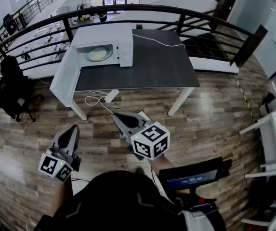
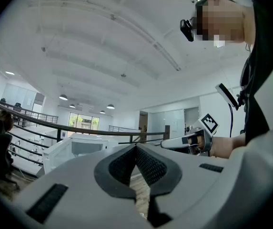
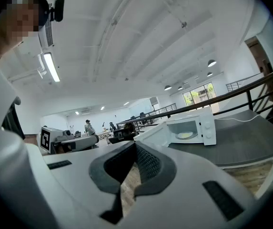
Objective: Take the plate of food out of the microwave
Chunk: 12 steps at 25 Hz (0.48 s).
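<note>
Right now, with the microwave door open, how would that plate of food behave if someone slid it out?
The plate looks flat and shallow, so it is probably stiff and would slide rather than roll. If it were tilted, its yellowish food might slip off. Its weight cannot be judged from here.

No readable text, brand or number anywhere; characters on the small screen (image 1: 191, 181) too blurred

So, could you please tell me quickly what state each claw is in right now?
The grey left claw: closed, tips together, holding nothing.
The grey right claw: closed, tips together, holding nothing.
</note>
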Each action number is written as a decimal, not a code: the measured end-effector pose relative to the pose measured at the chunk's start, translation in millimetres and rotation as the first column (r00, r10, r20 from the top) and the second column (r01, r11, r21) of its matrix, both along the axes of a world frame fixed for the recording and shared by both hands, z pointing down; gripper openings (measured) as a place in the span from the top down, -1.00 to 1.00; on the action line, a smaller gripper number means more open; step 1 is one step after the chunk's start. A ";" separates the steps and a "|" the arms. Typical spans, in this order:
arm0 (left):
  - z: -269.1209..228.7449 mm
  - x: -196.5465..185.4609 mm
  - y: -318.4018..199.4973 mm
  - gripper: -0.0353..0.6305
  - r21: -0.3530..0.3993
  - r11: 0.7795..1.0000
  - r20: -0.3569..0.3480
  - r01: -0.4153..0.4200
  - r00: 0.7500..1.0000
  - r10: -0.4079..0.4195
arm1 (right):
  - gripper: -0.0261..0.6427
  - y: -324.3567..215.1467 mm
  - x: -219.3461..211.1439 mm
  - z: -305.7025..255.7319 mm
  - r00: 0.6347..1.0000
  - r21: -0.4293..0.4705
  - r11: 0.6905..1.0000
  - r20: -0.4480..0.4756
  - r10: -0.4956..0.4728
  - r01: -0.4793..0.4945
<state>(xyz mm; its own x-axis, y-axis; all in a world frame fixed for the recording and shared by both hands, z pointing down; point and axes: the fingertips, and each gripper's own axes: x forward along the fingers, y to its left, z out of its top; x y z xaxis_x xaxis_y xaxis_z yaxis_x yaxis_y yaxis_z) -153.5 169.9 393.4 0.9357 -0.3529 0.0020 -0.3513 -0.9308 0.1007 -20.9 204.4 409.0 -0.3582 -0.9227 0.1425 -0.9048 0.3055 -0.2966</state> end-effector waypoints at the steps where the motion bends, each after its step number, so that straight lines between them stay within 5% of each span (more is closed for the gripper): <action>1: -8.7 3.2 2.5 0.88 -0.001 1.000 -0.020 -0.008 1.000 0.008 | 0.92 -0.9 -0.9 0.0 1.000 -0.001 1.000 0.002 -0.002 0.002; 12: -15.5 -4.2 -1.7 0.88 0.000 1.000 -0.011 -0.012 1.000 0.012 | 0.92 -4.6 -0.2 -6.1 0.997 0.036 0.997 0.042 0.067 -0.068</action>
